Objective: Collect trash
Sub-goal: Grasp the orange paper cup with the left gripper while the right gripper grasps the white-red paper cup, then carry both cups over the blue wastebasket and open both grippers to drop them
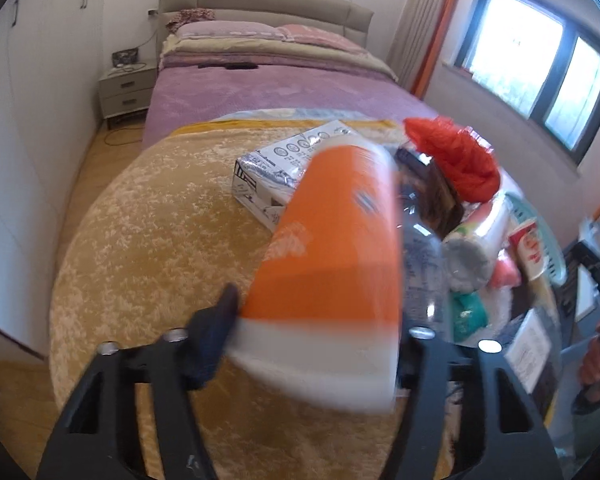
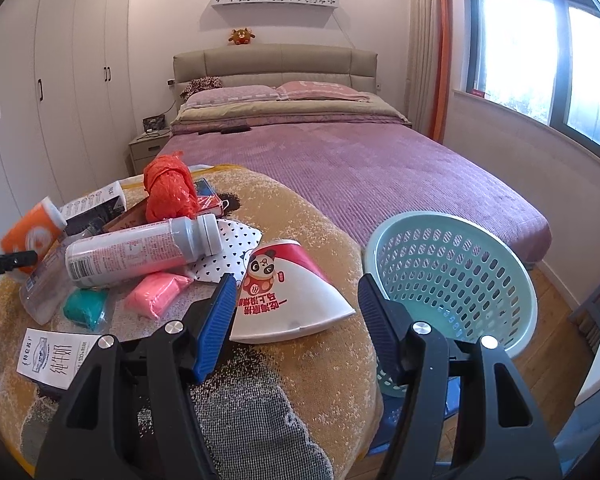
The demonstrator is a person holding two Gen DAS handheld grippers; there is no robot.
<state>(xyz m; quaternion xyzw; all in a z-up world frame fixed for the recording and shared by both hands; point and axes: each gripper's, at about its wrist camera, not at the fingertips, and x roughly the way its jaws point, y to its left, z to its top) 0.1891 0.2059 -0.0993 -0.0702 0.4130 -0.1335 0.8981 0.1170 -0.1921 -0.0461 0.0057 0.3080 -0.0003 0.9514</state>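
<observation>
My left gripper point(image 1: 316, 316) is shut on an orange and white bottle point(image 1: 340, 248), held above the yellow blanket point(image 1: 148, 240); the bottle also shows at far left in the right wrist view point(image 2: 32, 232). My right gripper point(image 2: 296, 300) is open, its fingers on either side of a flattened white and red paper cup point(image 2: 292, 296). A teal perforated basket point(image 2: 452, 276) stands to the right. On the blanket lie a grey and pink spray can point(image 2: 140, 250), a red plastic bag point(image 2: 168, 192), a pink packet point(image 2: 156, 294), a teal packet point(image 2: 86, 308) and a clear bottle point(image 2: 44, 292).
A white printed box point(image 1: 280, 172) lies beyond the orange bottle. A milk carton point(image 2: 56, 356) lies at the near left. A purple bed point(image 2: 360, 168) stretches behind, with a nightstand point(image 2: 146, 150), wardrobes point(image 2: 40, 100) on the left and a window point(image 2: 540, 60) on the right.
</observation>
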